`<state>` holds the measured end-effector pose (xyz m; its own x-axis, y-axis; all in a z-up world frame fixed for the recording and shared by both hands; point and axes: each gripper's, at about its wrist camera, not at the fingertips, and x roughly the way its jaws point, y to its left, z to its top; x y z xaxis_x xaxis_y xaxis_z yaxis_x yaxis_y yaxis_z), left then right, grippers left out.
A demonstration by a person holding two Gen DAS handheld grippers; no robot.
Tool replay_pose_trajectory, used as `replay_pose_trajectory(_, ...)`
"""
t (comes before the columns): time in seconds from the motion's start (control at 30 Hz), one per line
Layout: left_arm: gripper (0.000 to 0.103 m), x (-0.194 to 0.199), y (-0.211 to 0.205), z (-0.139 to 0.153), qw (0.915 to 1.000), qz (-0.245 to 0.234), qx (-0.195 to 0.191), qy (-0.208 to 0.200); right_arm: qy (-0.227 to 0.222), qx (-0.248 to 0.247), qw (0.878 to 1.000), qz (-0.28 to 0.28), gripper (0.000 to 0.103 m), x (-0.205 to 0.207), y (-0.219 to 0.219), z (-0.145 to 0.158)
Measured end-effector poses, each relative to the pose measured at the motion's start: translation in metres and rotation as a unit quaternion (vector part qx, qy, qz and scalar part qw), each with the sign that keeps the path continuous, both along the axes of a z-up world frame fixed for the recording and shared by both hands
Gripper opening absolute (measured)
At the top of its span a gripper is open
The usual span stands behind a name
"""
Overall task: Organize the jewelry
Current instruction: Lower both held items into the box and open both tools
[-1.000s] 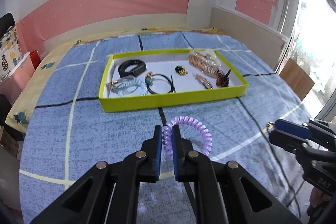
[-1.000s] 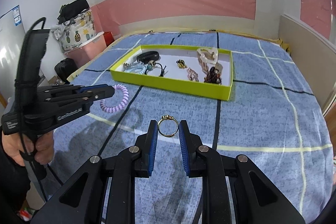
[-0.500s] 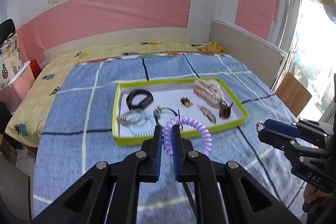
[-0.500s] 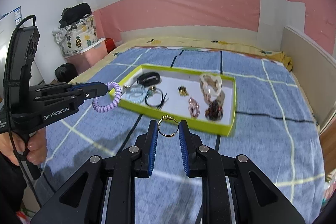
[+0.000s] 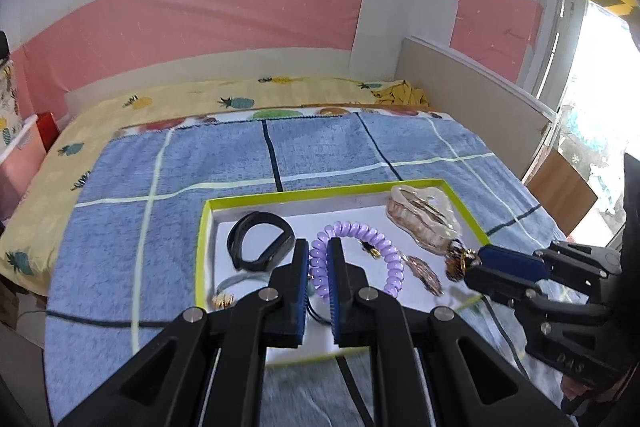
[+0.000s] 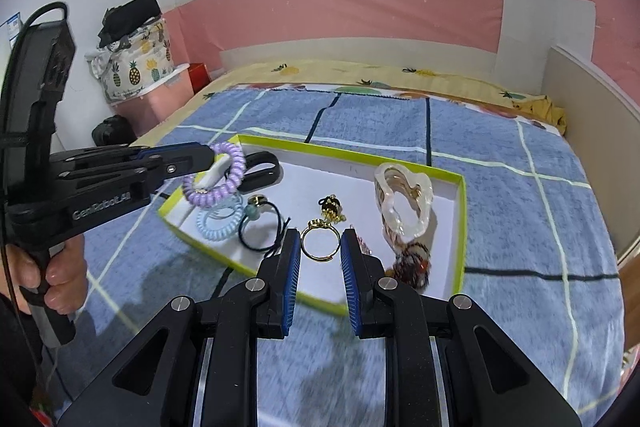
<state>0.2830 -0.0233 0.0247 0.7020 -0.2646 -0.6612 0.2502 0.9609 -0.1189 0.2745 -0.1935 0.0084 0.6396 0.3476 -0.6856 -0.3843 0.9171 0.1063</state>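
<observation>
Left wrist view: the left gripper [image 5: 319,255] is closed tight on a purple coil tie [image 5: 360,255], pinching one side of the loop between its blue pads while the rest hangs out to the right, above the tray [image 5: 202,247]. The right gripper [image 6: 320,247] is closed partway on a gold ring [image 6: 319,241], the band upright and squeezed between its pads, held over the tray's near edge.

The tray is a shallow yellow-green box with a white floor, lying on a blue checked blanket [image 6: 520,227]. In it: a black band [image 5: 260,239] at the far left, a pale blue coil tie [image 6: 218,223] and a black hair tie [image 6: 262,227] with a bead near the left front, a small dark charm [image 6: 331,207] in the middle, a cream claw clip [image 6: 402,203] at the right, and a brown clip [image 6: 412,263] just in front of it.

A hand [image 6: 56,267] grips the left gripper's handle.
</observation>
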Motion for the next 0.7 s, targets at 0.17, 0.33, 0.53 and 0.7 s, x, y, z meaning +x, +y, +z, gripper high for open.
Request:
replay_pose_trajectory(0.17,0.01,0.031,-0.005,-0.019,0.9998,-0.01,0.005,0.018,0.02,-0.006,1.0,0.01,0.021,0.018,0.008,-0.019)
replay_pose_trajectory(0.33,0.01,0.051,-0.011,-0.035,0.9994,-0.018,0.006,0.03,0.038,-0.007,0.999,0.014,0.021,0.031,0.013,-0.032)
replay_pose_trajectory(0.53,0.01,0.069,-0.017,-0.05,0.9987,-0.015,0.006,0.049,0.055,-0.018,0.998,0.014,0.021,0.043,0.016,-0.042)
replay_pose_trajectory(0.7,0.01,0.075,-0.019,-0.058,0.9979,-0.017,0.007,0.062,0.058,-0.023,0.998,0.021,0.021,0.044,0.019,-0.045)
